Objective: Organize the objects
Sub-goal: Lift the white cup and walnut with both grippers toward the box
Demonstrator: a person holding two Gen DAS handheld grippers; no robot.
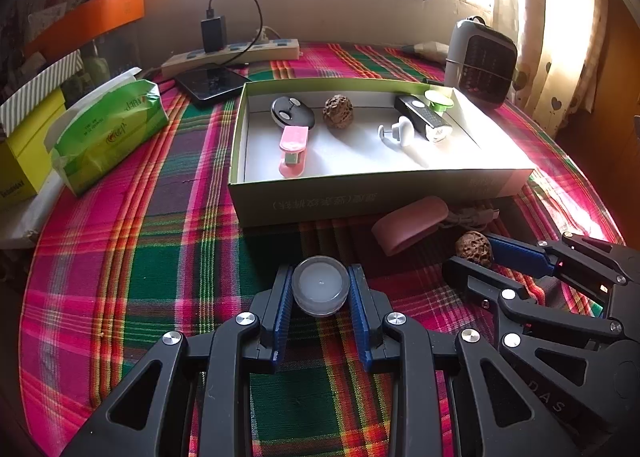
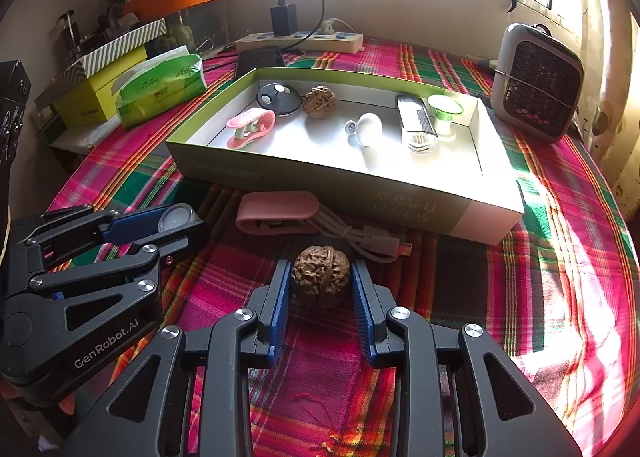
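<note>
We hold a small round jar [image 1: 320, 286] squeezed between our left gripper's [image 1: 320, 291] blue pads, and a walnut [image 2: 320, 271] pinched in our right gripper [image 2: 320, 285], both over the plaid cloth [image 2: 460, 297] before the box [image 2: 360, 185].

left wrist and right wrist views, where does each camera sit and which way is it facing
Left wrist: sits on the left gripper, angled down over the plaid tablecloth toward the box and window; its fingers clamp a small clear jar, and the right gripper shows at right.
Right wrist: sits on the right gripper, facing likewise; its fingers clamp a walnut, the left gripper at left.
Both show the box, pink cable holder and heater.
</note>
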